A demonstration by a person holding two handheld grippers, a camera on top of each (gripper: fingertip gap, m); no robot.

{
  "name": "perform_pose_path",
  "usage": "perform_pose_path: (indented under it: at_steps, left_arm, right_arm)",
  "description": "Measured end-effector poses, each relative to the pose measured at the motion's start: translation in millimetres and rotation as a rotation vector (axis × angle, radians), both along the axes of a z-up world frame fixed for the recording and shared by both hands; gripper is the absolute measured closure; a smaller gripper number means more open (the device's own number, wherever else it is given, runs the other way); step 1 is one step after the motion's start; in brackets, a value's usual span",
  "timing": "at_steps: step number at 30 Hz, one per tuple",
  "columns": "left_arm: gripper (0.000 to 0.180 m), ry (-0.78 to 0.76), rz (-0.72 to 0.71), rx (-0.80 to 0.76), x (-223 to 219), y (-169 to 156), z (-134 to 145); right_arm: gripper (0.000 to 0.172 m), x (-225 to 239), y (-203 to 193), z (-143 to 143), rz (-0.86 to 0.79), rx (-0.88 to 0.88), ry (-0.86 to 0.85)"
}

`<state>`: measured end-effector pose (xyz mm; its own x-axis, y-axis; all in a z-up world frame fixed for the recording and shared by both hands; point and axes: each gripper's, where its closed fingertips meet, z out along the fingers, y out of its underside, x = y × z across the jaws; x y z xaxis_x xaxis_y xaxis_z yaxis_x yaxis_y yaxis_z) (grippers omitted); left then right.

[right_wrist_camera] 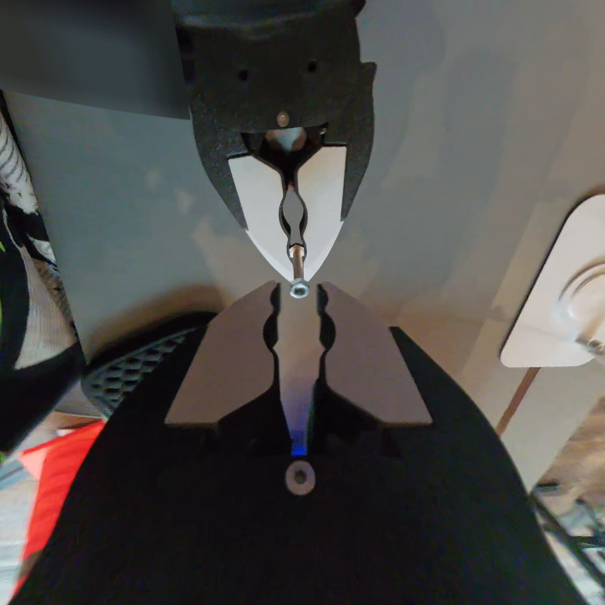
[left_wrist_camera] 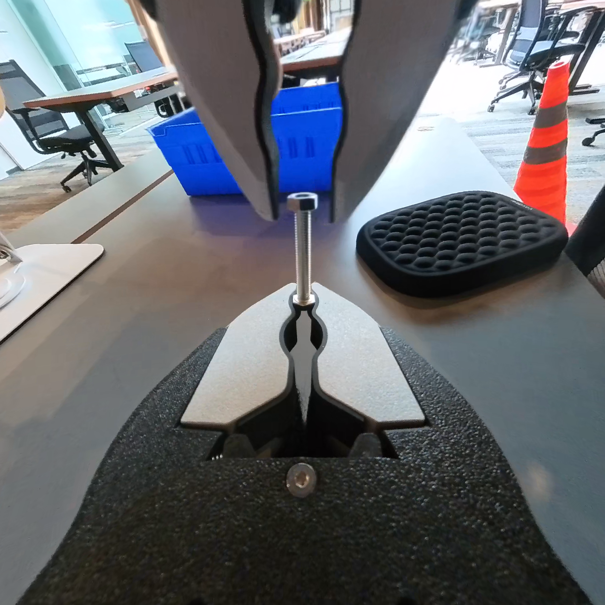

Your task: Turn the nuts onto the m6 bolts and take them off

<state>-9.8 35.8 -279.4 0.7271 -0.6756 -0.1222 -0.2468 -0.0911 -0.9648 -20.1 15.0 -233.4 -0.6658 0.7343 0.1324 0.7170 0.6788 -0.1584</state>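
My left gripper [left_wrist_camera: 303, 302] is shut on the hex head end of a silver bolt [left_wrist_camera: 301, 255] and holds it upright above the grey table [left_wrist_camera: 163, 294]. A silver nut [left_wrist_camera: 302, 201] sits on the bolt's top end. My right gripper [left_wrist_camera: 303, 214] comes down from above with its jaws open to either side of the nut, and a gap shows on both sides. In the right wrist view the nut [right_wrist_camera: 299, 290] lies between my open right gripper's fingertips [right_wrist_camera: 275, 288], untouched. The left gripper [right_wrist_camera: 297, 258] beyond it is shut on the bolt [right_wrist_camera: 298, 262].
A blue plastic bin [left_wrist_camera: 203, 154] stands behind the bolt. A black honeycomb pad [left_wrist_camera: 458, 242] lies to the right, with an orange cone [left_wrist_camera: 546, 144] beyond it. A white flat base [left_wrist_camera: 49, 265] sits at the left. Office desks and chairs stand in the background. About 5 centimeters separates my left fingertips from my right.
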Motion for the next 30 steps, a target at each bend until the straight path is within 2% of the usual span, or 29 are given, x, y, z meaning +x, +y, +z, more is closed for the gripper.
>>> perform_pose_path:
  at_steps: [3,7,9,14,16,19,22,25,26,28,30]
  left_arm:
    - [0.178,-0.006,-0.009,-0.001,0.5,-0.8,0.6]
    - [0.178,-0.004,-0.028,-0.003,2.3,-2.3,0.2]
    - [0.178,-0.006,-0.033,-0.004,2.7,-2.7,0.2]
    - [0.178,-0.009,-0.041,-0.003,3.3,-3.6,0.6]
    - [0.178,-0.012,-0.038,-0.005,2.8,-3.2,0.8]
    - [0.178,-0.009,-0.027,-0.001,2.0,-2.5,0.8]
    - [0.178,-0.007,-0.009,-0.001,0.6,-0.9,0.7]
    - [0.178,-0.004,0.006,-0.002,-1.2,0.4,0.3]
    - [0.178,0.005,0.005,-0.002,-0.7,0.2,-0.6]
    - [0.178,0.020,-0.001,0.001,0.9,-0.4,-1.7]
    - [0.178,0.017,-0.007,0.000,1.4,-0.9,-1.5]
  right_arm:
    - [0.137,-3.1,-0.2,6.4,0.257,0.051,0.054]
    - [0.141,4.0,-4.2,9.7,0.705,0.141,0.077]
    - [0.145,1.7,-7.5,8.4,0.785,0.134,0.085]
    - [0.159,-2.6,-5.6,5.1,0.847,0.129,0.074]
    - [0.162,-2.6,-7.6,4.5,0.822,0.107,0.080]
    - [0.162,-0.5,-5.8,3.9,0.638,0.083,0.059]
    - [0.162,1.1,-1.1,3.0,0.349,0.068,0.049]
    - [0.162,5.1,0.7,0.9,-0.041,-0.005,0.032]
    - [0.162,6.4,0.5,0.0,-0.102,-0.019,0.040]
    - [0.162,7.9,0.0,-1.1,-0.109,-0.006,0.063]
    - [0.146,6.5,-2.5,-0.3,-0.034,0.012,0.085]
